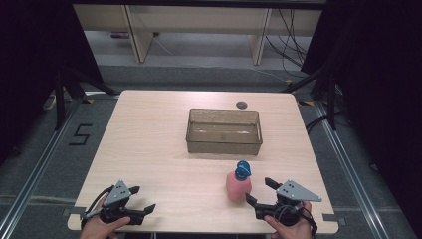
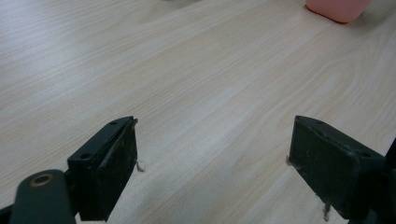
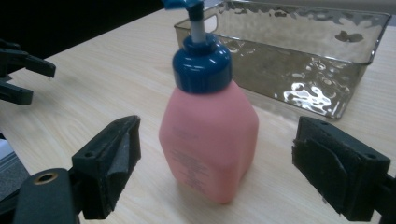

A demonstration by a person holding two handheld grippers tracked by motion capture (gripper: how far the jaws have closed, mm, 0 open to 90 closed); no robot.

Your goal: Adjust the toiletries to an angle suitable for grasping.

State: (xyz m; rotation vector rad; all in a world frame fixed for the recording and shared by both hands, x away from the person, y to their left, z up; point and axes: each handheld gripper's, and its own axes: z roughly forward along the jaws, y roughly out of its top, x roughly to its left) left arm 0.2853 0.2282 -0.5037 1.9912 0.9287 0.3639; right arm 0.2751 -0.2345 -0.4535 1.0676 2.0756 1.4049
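A pink pump bottle (image 1: 239,185) with a blue cap and pump head stands upright on the wooden table, right of centre near the front. My right gripper (image 1: 260,191) is open just to its right, jaws pointing at it. In the right gripper view the bottle (image 3: 209,130) stands between and just beyond the spread jaws, untouched. My left gripper (image 1: 141,198) rests open at the front left with nothing between its jaws. In the left gripper view the bottle's pink base (image 2: 337,9) shows at the top right, and the gripper (image 2: 212,163) spans bare wood.
A clear, smoky plastic bin (image 1: 224,143) sits behind the bottle at the table's middle; its textured wall (image 3: 299,88) shows close behind the bottle. A small dark round mark (image 1: 242,105) lies near the far edge. The left gripper (image 3: 23,74) shows far left.
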